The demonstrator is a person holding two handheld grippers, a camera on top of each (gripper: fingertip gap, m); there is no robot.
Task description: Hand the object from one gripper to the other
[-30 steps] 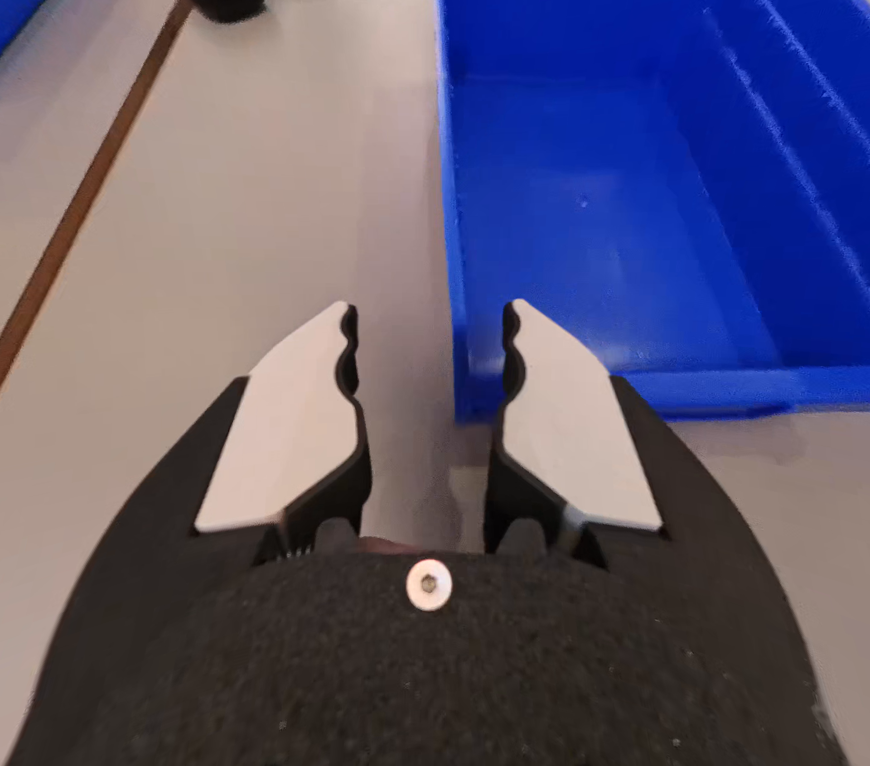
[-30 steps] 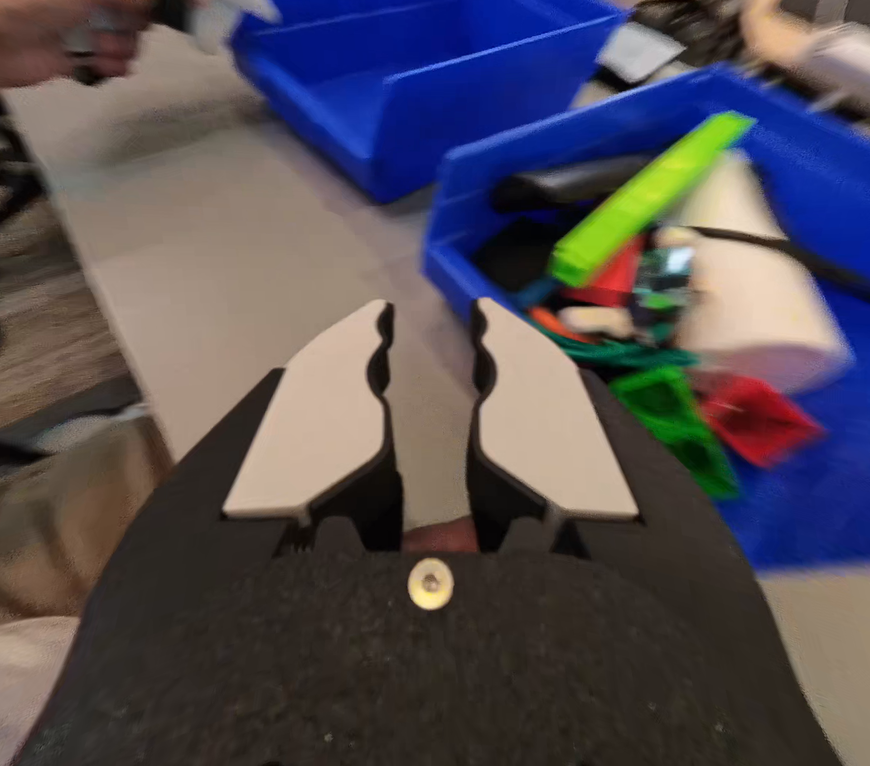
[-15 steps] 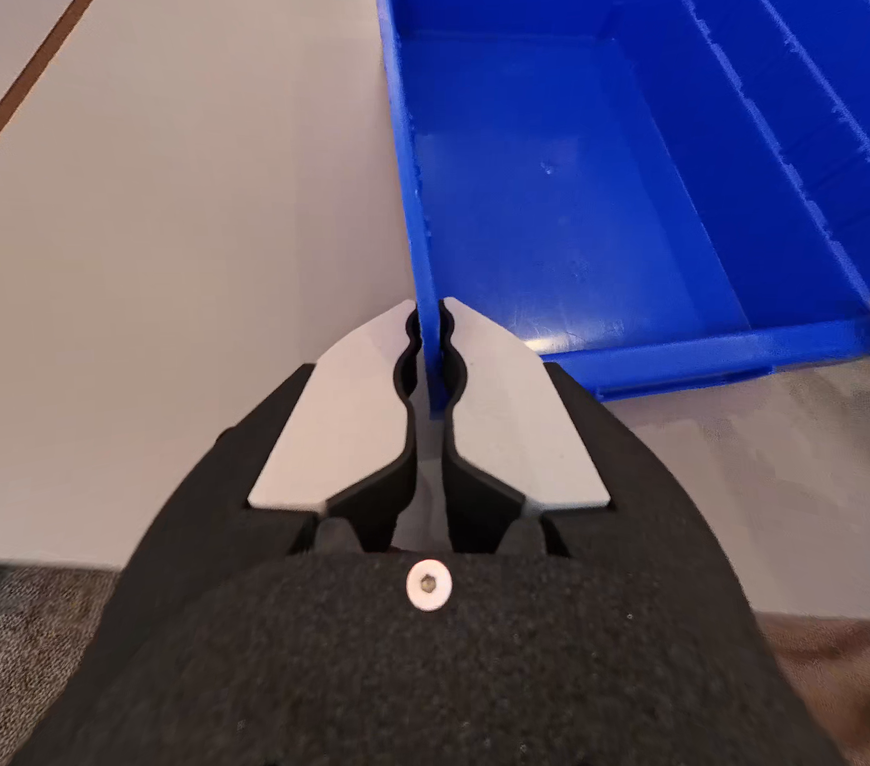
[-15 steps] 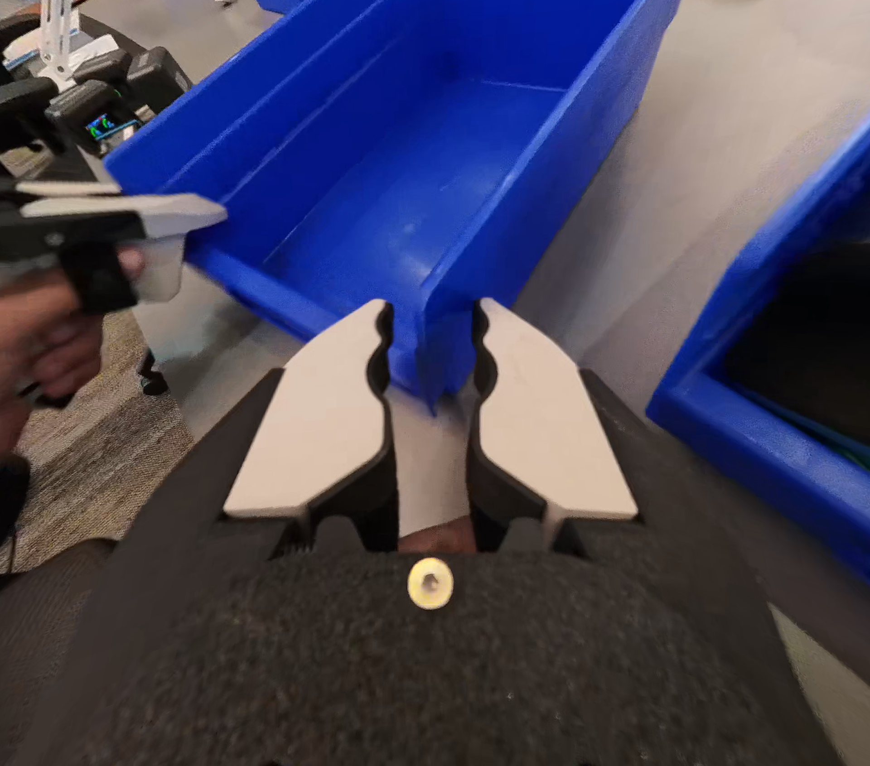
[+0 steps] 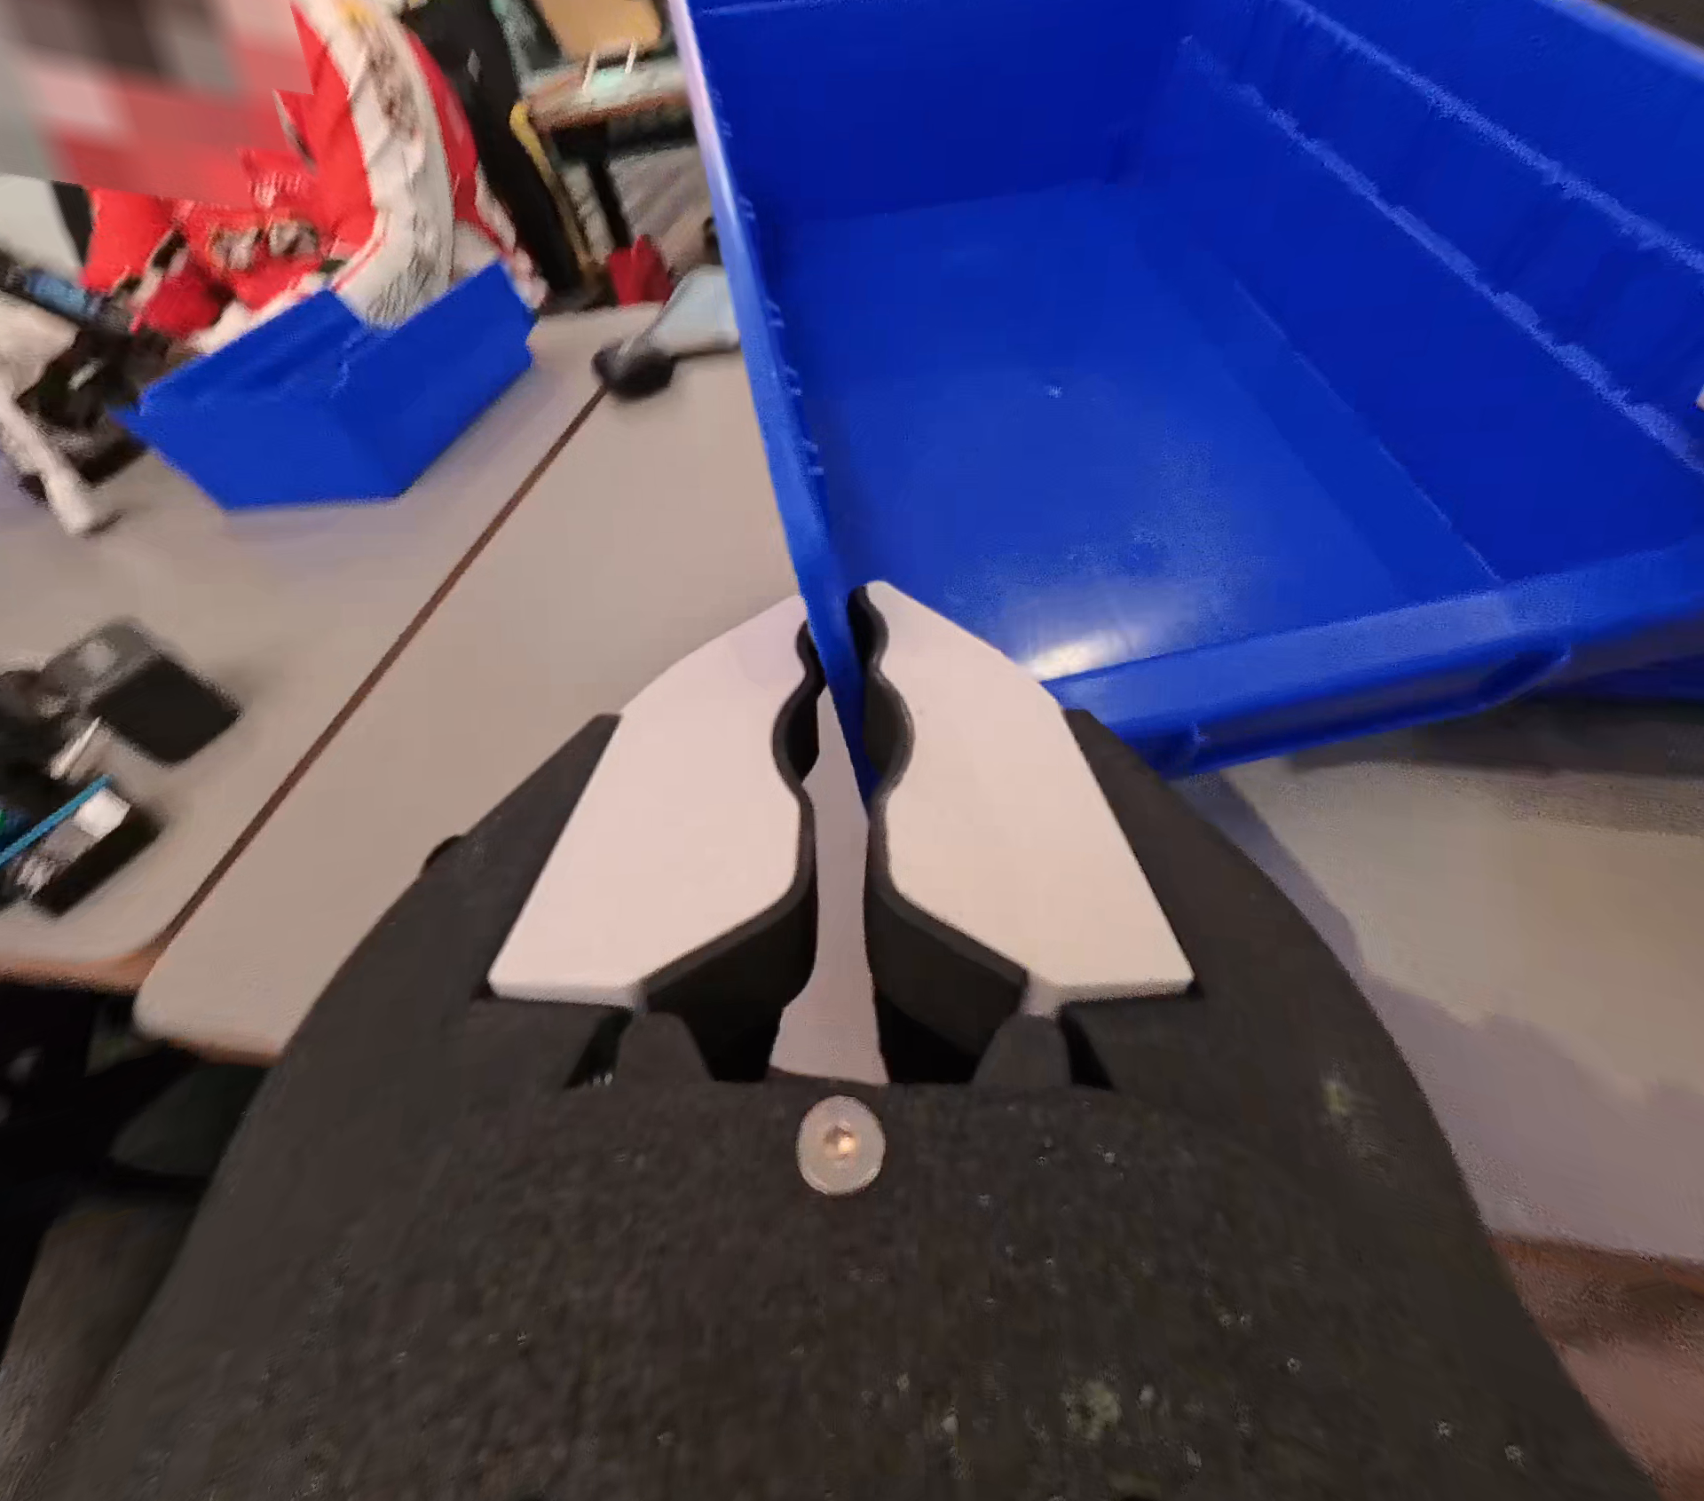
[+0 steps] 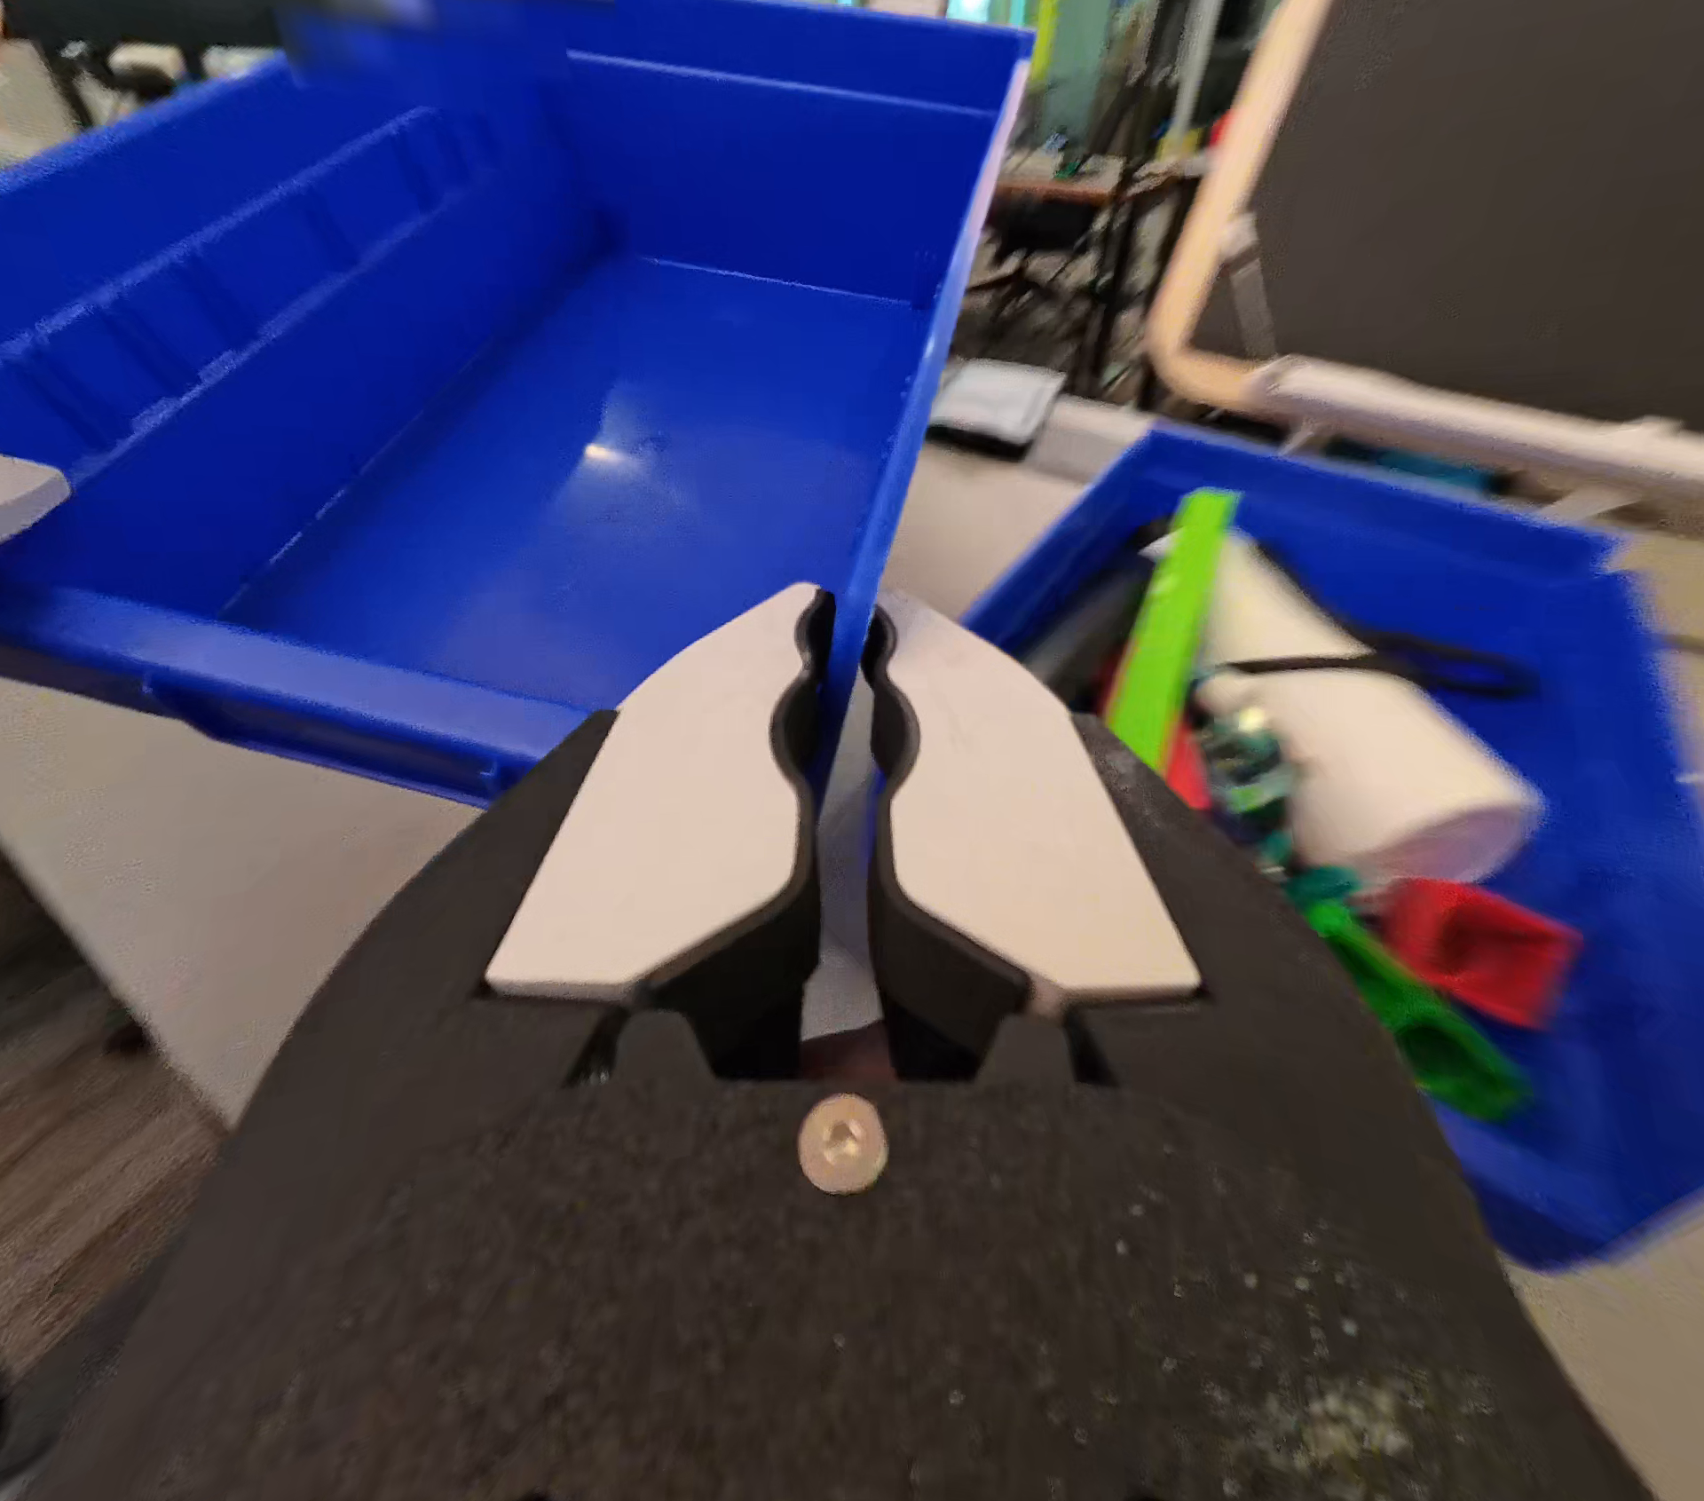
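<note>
Two grippers clamp one empty blue bin point(image 5: 1153, 396): left gripper point(image 5: 837, 608) pinches its left wall near front corner, right gripper point(image 6: 850, 613) pinches its right wall, jaws narrow on plastic. Bin tilted, front edge off grey table point(image 5: 553, 627). At 3 o'clock in right view, second bin point(image 6: 1567, 719) holds green strip point(image 6: 1171, 627), white roll point(image 6: 1337, 737), red piece point(image 6: 1475, 949). Half second ago, right jaws stood wider astride wall, bin flat.

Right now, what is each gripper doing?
Left gripper: shut on the empty bin's left wall.
Right gripper: shut on its right wall.
</note>
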